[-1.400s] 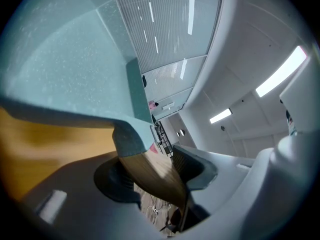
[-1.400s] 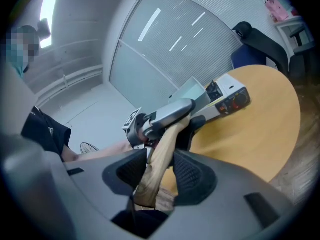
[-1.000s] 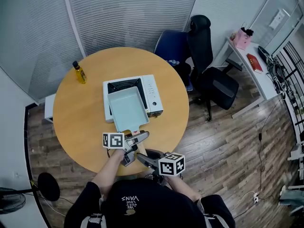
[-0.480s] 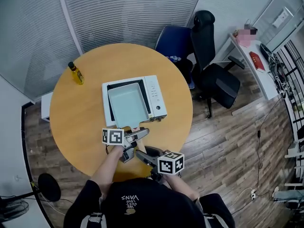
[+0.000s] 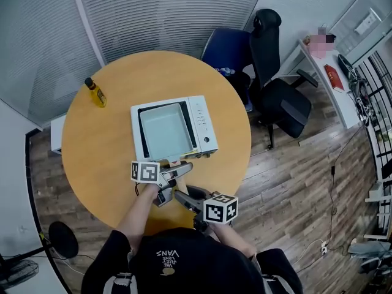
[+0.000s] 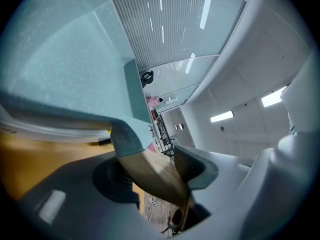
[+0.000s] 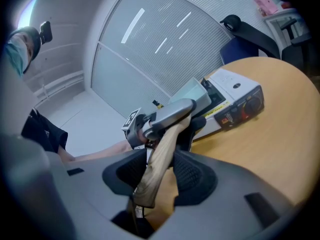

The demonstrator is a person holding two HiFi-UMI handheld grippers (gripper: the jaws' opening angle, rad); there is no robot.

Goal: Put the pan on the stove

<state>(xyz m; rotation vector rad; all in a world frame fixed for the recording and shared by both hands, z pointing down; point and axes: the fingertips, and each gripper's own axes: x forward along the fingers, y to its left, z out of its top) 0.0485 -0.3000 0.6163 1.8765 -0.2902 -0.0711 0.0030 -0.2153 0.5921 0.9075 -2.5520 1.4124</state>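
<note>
Two grips, head view: left hand-held gripper (image 5: 174, 173) and right hand-held gripper (image 5: 184, 198) both hold the wooden handle (image 5: 174, 163), which juts out at six o'clock from the pan (image 5: 164, 131).
Pan, head view: over the burner of the stove (image 5: 203, 122), with the control panel at its three o'clock. Seated or a hair above, I cannot tell.
Open room, head view: the bench (image 5: 98, 146) is bare around the stove. The oil bottle (image 5: 95, 92) is at ten o'clock, well apart. The office chair (image 5: 278, 100) is off the bench at two o'clock. The bench edge is near the grippers at six o'clock.
Left jaws, left gripper view: pinching the handle just behind the pan's neck. They have just eased a shade wider, with the pads on the wood.
Pan underside, left gripper view: close over the stove's white top.
Right jaws, right gripper view: clamped on the handle's free end, with the left one ahead at twelve o'clock.
Doing it well: lower the pan level and square inside the burner frame — off the panel at three o'clock. Release only once the base sits flat, then withdraw toward six o'clock.
</note>
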